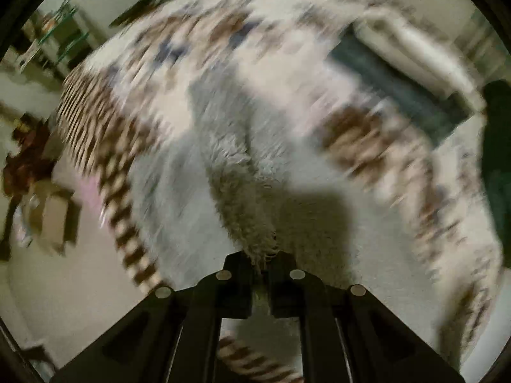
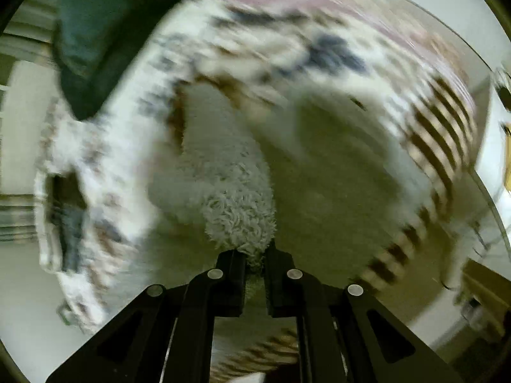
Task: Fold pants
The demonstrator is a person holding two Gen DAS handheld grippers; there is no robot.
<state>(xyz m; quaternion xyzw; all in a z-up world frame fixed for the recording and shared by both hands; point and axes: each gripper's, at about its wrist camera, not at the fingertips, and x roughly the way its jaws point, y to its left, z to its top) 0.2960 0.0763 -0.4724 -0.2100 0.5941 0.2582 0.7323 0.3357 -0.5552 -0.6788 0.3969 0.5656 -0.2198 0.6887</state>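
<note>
No text, label, brand, number or sign can be read in either view, since both are heavily blurred and show only fluffy fabric and a patterned cover.

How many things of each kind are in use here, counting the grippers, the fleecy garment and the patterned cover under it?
Grippers: 2, the left gripper and the right gripper, each shut on the fleece
Fleecy pale grey pants: 1
Patterned bed cover, white with brown and blue marks: 1
Dark green pillow: 1
Total: 5
</note>
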